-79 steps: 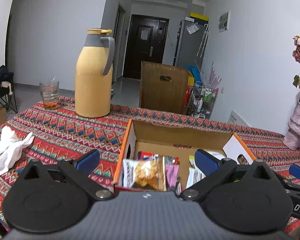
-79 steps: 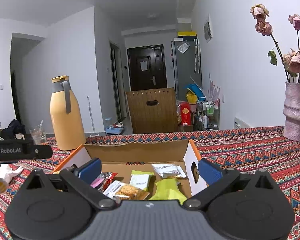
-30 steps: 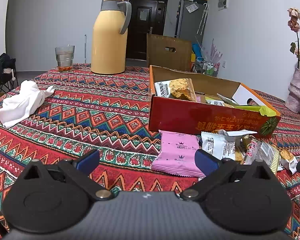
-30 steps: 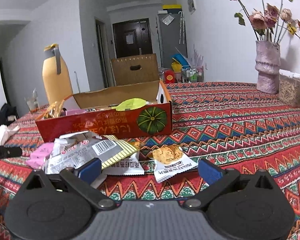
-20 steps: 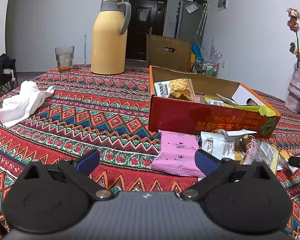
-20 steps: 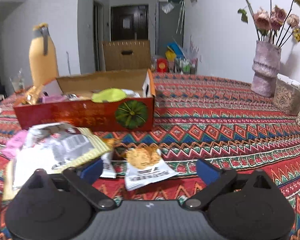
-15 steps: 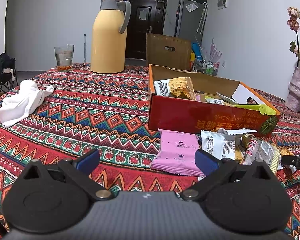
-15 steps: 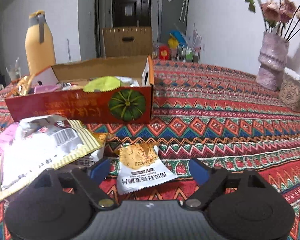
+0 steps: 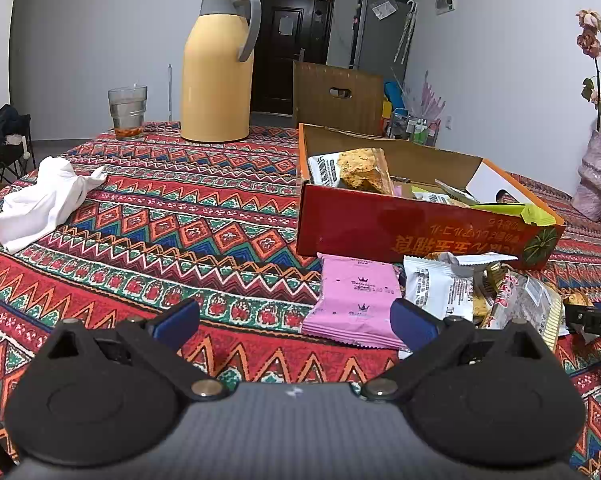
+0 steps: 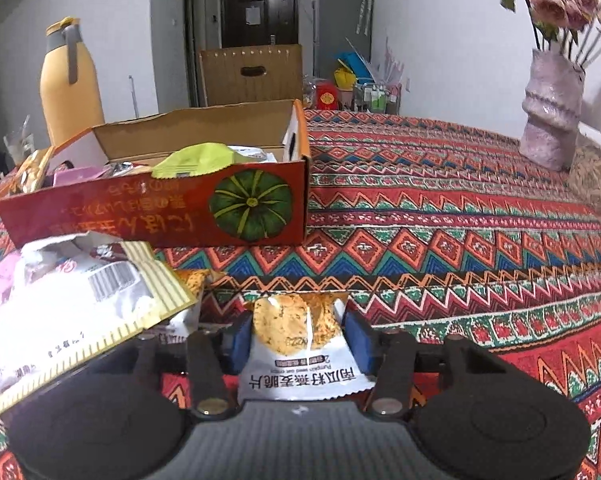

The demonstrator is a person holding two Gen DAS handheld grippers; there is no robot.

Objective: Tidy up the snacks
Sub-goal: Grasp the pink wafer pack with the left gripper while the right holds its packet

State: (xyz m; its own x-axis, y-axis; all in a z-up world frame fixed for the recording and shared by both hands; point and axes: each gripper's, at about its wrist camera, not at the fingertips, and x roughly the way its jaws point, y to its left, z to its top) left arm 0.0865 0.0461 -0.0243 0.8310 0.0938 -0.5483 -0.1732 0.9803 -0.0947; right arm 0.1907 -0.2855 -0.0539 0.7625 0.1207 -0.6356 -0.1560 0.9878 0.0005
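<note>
Currently: Right Gripper Closed on Cracker Packet

Currently, the right gripper [image 10: 297,336] is positioned low over the patterned tablecloth [image 10: 440,248], and its jaws have just been closing. A white cracker packet [image 10: 300,344] is held between the two blue pads, which are pressed against its left and right edges. The packet is located on the tablecloth in front of the red snack box [image 10: 160,204], apart from it.

The left gripper [image 9: 294,322] is held with its jaws wide apart and nothing between them. Just beyond its right finger, a pink packet [image 9: 356,300] is laid flat on the tablecloth, touching the front wall of the box. A white packet [image 9: 436,288] is found beside it, with further loose packets overlapping to the right.

Inside the box, several packets are stored; a yellow-green packet [image 10: 196,160] is draped over the front wall, and a clear-wrapped biscuit packet [image 9: 360,170] is propped upright at the left end.

Behind the box, a yellow thermos jug [image 9: 218,68] and a drinking glass [image 9: 127,112] are placed upright. A crumpled white cloth [image 9: 44,200] is left well apart at the left, and a vase of dried flowers [image 10: 552,104] at the right
</note>
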